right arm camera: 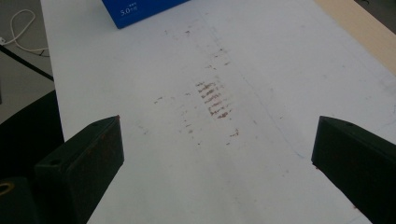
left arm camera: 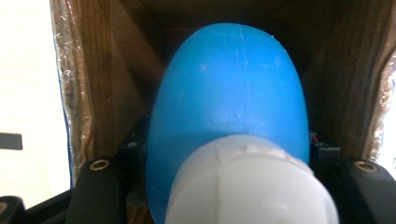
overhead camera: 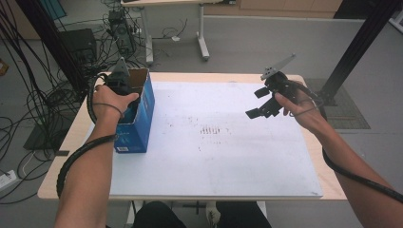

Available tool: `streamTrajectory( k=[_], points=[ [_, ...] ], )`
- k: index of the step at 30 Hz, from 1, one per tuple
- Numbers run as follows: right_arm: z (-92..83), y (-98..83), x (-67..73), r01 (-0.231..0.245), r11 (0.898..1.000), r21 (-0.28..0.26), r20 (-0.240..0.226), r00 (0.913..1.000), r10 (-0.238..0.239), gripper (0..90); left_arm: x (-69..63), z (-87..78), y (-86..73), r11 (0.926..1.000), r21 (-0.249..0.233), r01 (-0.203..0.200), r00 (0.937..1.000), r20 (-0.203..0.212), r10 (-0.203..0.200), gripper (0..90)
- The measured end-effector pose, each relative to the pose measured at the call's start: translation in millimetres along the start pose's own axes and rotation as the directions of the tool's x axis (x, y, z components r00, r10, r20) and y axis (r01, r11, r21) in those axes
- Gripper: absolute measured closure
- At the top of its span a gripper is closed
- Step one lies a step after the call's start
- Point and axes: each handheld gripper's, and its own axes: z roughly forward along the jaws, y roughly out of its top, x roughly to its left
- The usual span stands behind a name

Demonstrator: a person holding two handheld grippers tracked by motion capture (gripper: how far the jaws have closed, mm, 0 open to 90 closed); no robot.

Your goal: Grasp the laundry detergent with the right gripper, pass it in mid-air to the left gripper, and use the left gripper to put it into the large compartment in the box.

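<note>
Gripped between the jaws of the left gripper (overhead camera: 119, 84), a blue bottle (left arm camera: 229, 102) with a white cap (left arm camera: 252, 186) is seen in the left gripper view, held inside the open top of a cardboard box (overhead camera: 138, 111). The box's brown inner walls are seen close on both sides of the bottle, whose rounded end points away from the camera, deeper into the box. The jaws are closed in on the bottle near its capped end, with only their black bases visible at the lower corners of that view. In the high view the box, blue on the outside, is seen standing upright near the desk's (overhead camera: 328, 175) left edge, toward the far left corner, on a white sheet (overhead camera: 228, 161) by which most of the desk is covered. Faint brown marks (right arm camera: 212, 98) are seen near the sheet's middle. The right gripper (overhead camera: 259, 102) is held above the far right part of the desk, well apart from the box, its jaws spread wide with nothing between them.
</note>
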Motion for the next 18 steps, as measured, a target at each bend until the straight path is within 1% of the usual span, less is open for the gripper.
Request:
streamTrajectory(
  k=[18],
  points=[
    [-3.4,-0.5,0.2,-0.003,1.000,0.001,0.006,1.0000,0.003,1.9,0.9,0.2,-0.6,1.0000,-0.005,0.000,1.0000,0.004,0.000,36.8]
  ],
)
